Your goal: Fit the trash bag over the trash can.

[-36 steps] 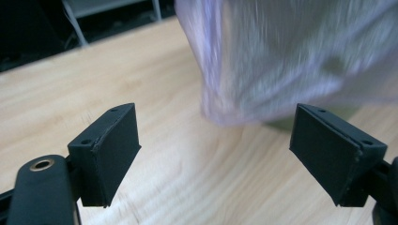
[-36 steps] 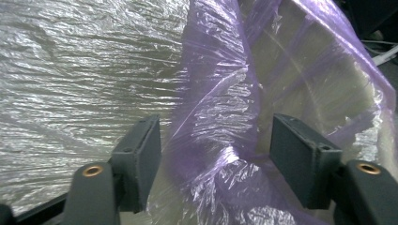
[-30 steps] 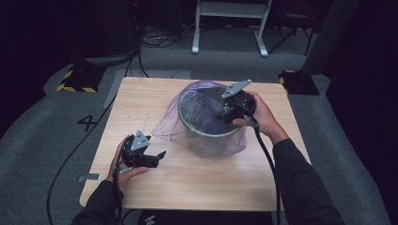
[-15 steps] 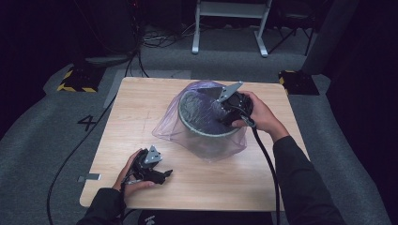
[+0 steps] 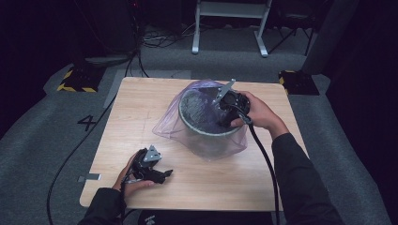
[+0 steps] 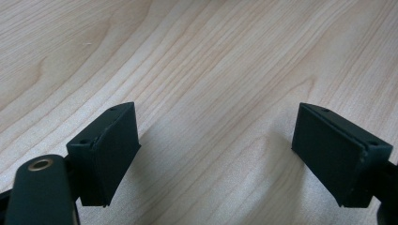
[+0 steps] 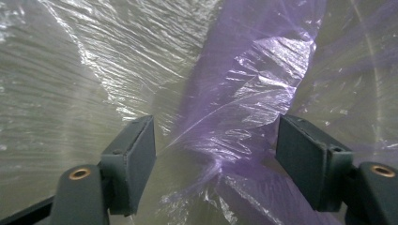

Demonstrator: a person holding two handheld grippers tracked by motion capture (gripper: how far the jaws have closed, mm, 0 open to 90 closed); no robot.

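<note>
Your right gripper [image 5: 224, 118] is down inside the bin [image 5: 206, 133] at its right side, jaws apart and just been opening; a purple fold of the bag [image 7: 239, 108] sits between the pads [image 7: 136, 164] but they aren't pressing on it, so nothing is held; bin stands mid-table, slightly right and far of centre on the table [image 5: 141, 108]; the bag lines the inside and its edge is draped over the rim, spilling down the outside, mostly on the left and the near-right; looks to me like the liner is in and you're at the pushing-down stage; the film inside is crumpled and bunched in a ridge, so I'd say it isn't seated flat against the wall and bottom yet; the overhang is uneven too, so the rim likely needs tidying; your left gripper [image 5: 162, 176] rests low at the near-left of the table, well apart from the bin, jaws wide apart with only bare wood between them [image 6: 216, 140]; it's doing nothing for the bag right now; remaining, by my read: flatten the bunched fold inside, even out the skirt round the rim, then pull the right hand [image 5: 260, 115] clear.
</note>
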